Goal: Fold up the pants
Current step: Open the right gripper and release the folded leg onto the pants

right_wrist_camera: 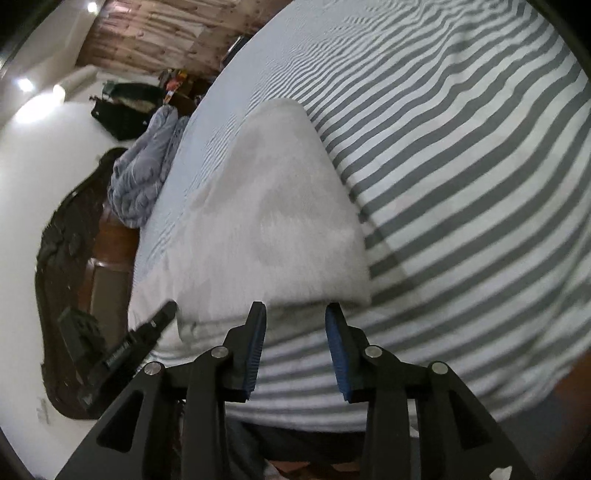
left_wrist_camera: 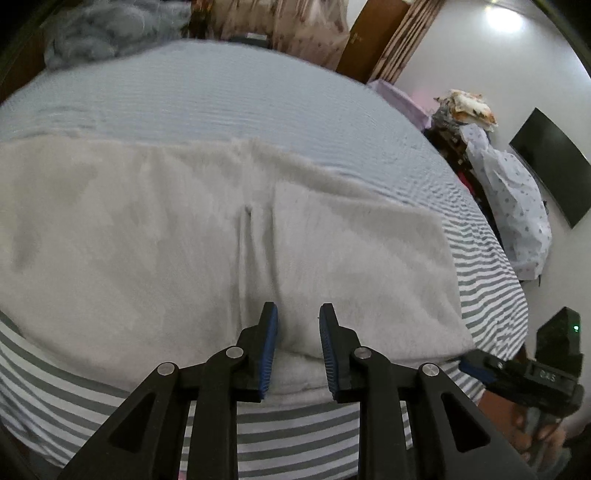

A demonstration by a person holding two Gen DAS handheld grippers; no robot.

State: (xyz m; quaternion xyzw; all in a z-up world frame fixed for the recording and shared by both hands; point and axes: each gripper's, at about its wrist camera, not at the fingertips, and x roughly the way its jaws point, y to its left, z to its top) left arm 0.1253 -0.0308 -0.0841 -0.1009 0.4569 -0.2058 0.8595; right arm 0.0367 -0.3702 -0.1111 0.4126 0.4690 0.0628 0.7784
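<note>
The pants [left_wrist_camera: 184,240] are pale, fuzzy fabric, folded into a broad flat rectangle on the striped bed sheet [left_wrist_camera: 491,295]. A lengthwise crease runs down their middle. My left gripper [left_wrist_camera: 299,306] hovers over the pants' near edge, open, with nothing pinched between its blue pads. In the right wrist view the pants [right_wrist_camera: 266,206] taper away to a far corner. My right gripper [right_wrist_camera: 295,306] stands open just off their near right corner, over the sheet [right_wrist_camera: 461,184]. Each gripper shows at the edge of the other's view: the right one's fingers [left_wrist_camera: 476,369], the left one's fingers [right_wrist_camera: 162,317].
A crumpled blue blanket [left_wrist_camera: 103,33] lies at the bed's far end by a dark wooden headboard [right_wrist_camera: 74,258]. Past the right bed edge are a heap of clothes [left_wrist_camera: 509,203] and a wall-mounted screen [left_wrist_camera: 550,166]. A dark bag [right_wrist_camera: 125,110] sits by the wall.
</note>
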